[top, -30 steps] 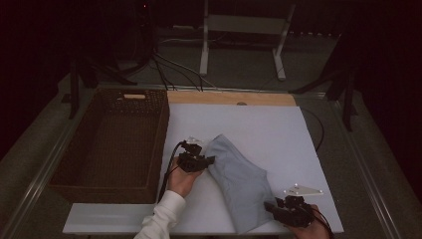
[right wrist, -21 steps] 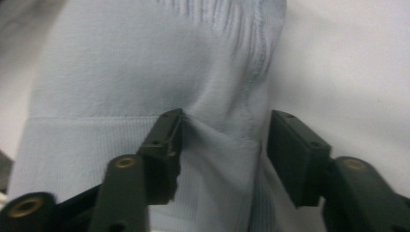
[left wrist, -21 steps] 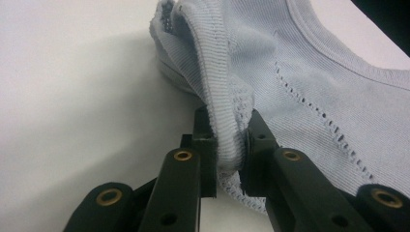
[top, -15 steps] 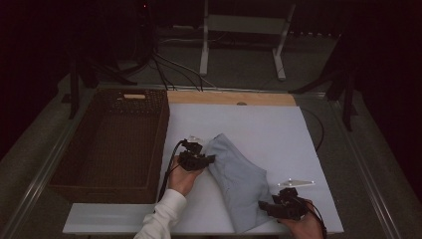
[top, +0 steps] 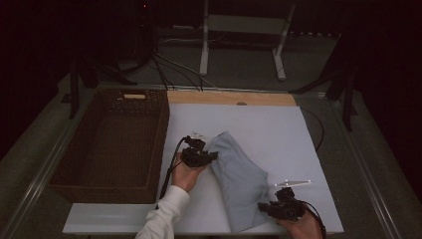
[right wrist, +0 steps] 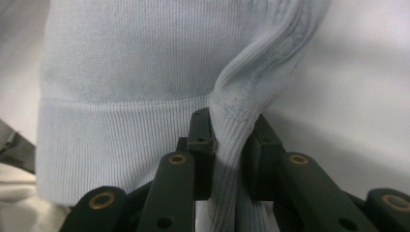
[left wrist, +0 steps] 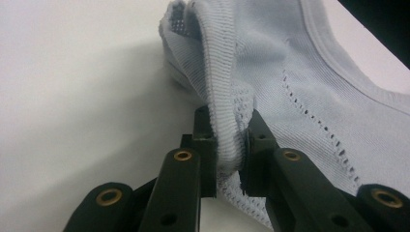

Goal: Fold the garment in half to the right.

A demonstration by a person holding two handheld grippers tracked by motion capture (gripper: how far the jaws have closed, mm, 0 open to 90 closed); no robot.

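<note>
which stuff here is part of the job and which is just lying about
In use: garment, left tongs clamped on its ribbed edge, right tongs just closed on its hem.
Lying about: basket, cables, stand.

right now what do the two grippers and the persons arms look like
Both the left gripper and the right gripper are black, with boxy linked jaws set with brass-coloured rivets. A black cable trails from each. The right one carries a grey three-cornered plate on top. The left arm wears a white sleeve.
</note>
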